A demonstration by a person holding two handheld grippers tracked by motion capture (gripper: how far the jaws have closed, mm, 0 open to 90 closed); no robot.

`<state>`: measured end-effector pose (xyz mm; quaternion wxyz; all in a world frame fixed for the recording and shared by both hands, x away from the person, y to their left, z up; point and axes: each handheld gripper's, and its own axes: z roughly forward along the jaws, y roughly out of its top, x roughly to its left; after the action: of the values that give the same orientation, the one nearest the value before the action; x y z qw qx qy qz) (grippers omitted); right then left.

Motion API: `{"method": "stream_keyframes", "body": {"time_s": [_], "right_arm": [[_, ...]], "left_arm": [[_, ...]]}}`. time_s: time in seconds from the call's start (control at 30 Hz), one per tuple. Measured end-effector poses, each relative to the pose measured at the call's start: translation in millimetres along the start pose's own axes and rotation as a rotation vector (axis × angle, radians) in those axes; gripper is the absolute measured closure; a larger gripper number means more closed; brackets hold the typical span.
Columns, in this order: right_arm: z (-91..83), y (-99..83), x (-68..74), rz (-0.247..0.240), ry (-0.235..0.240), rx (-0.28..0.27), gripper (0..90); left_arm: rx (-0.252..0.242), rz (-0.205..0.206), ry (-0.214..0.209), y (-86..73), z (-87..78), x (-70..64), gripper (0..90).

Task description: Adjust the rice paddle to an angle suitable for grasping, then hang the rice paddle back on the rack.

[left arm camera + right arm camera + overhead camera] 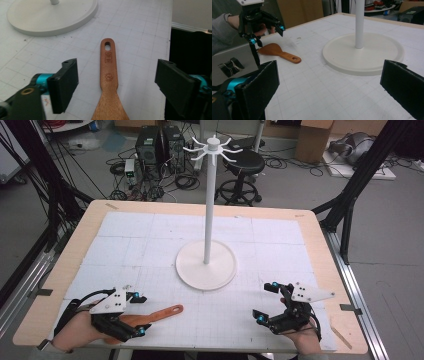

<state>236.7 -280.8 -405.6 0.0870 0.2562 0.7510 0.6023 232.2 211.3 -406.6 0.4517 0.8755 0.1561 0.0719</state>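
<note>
A wooden spatula [159,313] lies flat on the white grid mat [150,245] near the front left, its holed handle pointing right. My left gripper [141,315] stands open just above its blade end, one jaw on each side, not touching. In the left gripper view the spatula [109,75] runs up between the wide-apart jaws of the left gripper [118,83]. My right gripper [264,302] is open at the front right with nothing in it. The right gripper view shows its own gripper [332,87], the spatula [277,51] and the left gripper [265,35] farther off.
A tall white hook stand [207,210] rises from a round base [222,270] at the mat's middle, with several hooks at its top [213,147]. Behind the table are a black stool [243,165], computer cases [157,147], floor cables and black frame legs [350,195].
</note>
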Motion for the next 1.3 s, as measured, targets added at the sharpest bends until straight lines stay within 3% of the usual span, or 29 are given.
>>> {"method": "stream_keyframes", "body": {"time_s": [0.07,0.2,0.67,1.1,1.3], "right_arm": [[0.1,-0.1,-0.1,-0.002,-0.001,0.0,1.1],[0.3,0.0,-0.2,-0.002,0.003,0.001,1.1],[-9.6,-3.7,-0.4,0.017,-0.007,-0.019,1.1],[-6.0,-3.4,0.0,0.011,-0.001,-0.012,1.1],[-8.3,-2.6,0.8,0.013,-0.006,-0.019,1.1]], "left_arm": [[0.008,-0.026,-0.019,1.9,2.4,-0.1,14.8],[0.05,-0.021,-0.04,4.9,9.7,0.9,14.2],[0.148,-0.036,0.0,7.4,35.6,10.8,14.6],[0.164,-0.039,0.024,6.1,38.0,12.6,16.5],[0.188,-0.021,0.018,5.6,41.0,12.5,17.2]]}}
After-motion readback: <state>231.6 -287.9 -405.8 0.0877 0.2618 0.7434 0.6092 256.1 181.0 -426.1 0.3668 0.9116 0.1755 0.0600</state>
